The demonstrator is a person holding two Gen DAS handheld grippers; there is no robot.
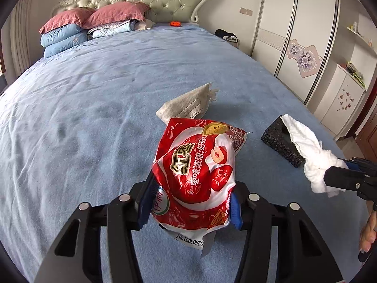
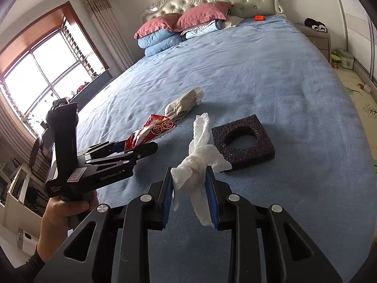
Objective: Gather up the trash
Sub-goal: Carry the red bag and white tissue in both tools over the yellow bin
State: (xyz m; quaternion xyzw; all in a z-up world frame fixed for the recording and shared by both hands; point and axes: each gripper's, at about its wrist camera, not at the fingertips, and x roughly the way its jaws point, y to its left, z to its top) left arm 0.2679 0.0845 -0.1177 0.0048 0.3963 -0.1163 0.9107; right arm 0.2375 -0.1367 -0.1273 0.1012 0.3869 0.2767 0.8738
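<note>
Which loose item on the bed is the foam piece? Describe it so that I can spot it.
Start at the blue bed cover and come to its near end. There the foam block lies flat, behind the white tissue held in the right tongs. It is the only black thing there: a speckled square with a round hole through its middle.

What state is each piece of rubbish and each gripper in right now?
Red snack bag: crumpled, pinched between the left gripper's pads.
White tissue: twisted, clamped in the right gripper.
Face mask: lying loose on the bed, untouched.
Black foam block: flat on the bed, not held.
Left gripper: shut on the bag.
Right gripper: shut on the tissue.
</note>
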